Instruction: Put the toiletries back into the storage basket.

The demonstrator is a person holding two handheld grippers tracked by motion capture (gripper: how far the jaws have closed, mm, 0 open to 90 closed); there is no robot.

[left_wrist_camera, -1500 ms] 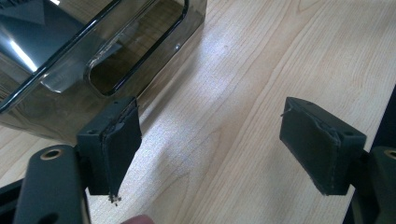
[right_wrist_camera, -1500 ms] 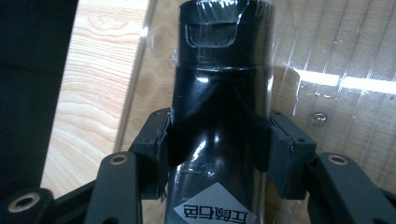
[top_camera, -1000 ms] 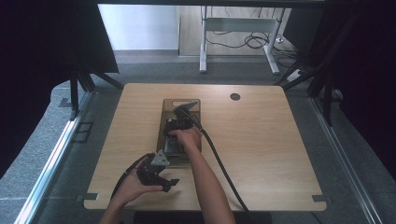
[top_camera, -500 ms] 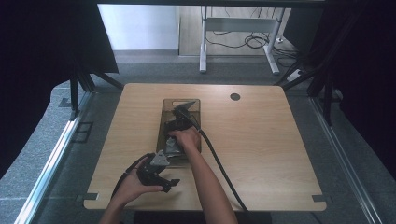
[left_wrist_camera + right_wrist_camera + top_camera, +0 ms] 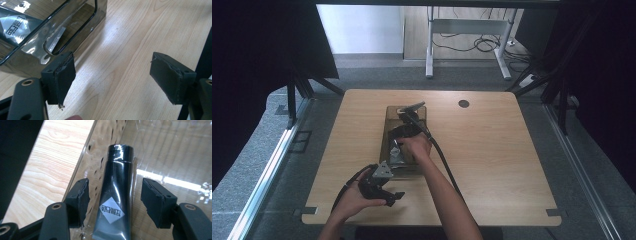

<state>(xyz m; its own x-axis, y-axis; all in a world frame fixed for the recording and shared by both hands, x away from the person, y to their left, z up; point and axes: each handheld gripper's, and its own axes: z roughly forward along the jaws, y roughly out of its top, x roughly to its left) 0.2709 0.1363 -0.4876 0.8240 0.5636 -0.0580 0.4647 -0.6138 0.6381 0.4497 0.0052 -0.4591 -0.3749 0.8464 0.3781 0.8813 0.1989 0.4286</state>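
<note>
Each black claw (image 5: 113, 83) carries thick worn rubber pads (image 5: 155, 201), brass-ringed holes, a grey triangular plate and a black cable.

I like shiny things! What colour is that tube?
Glossy black tube, with a white diamond label; clearest in the right gripper view.

A light wooden counter (image 5: 502, 165) fills mid-frame, a dark round hole (image 5: 463, 103) near its upper right. Beyond, at top, white desk legs (image 5: 430, 45) and tangled cables (image 5: 472, 44) on grey floor (image 5: 362, 70).

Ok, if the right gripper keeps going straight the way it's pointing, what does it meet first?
The dark tube. It lies between the open fingers of the right gripper, cap end away, inside the clear tray. Depth is unclear, but nothing else sits in that line.
</note>
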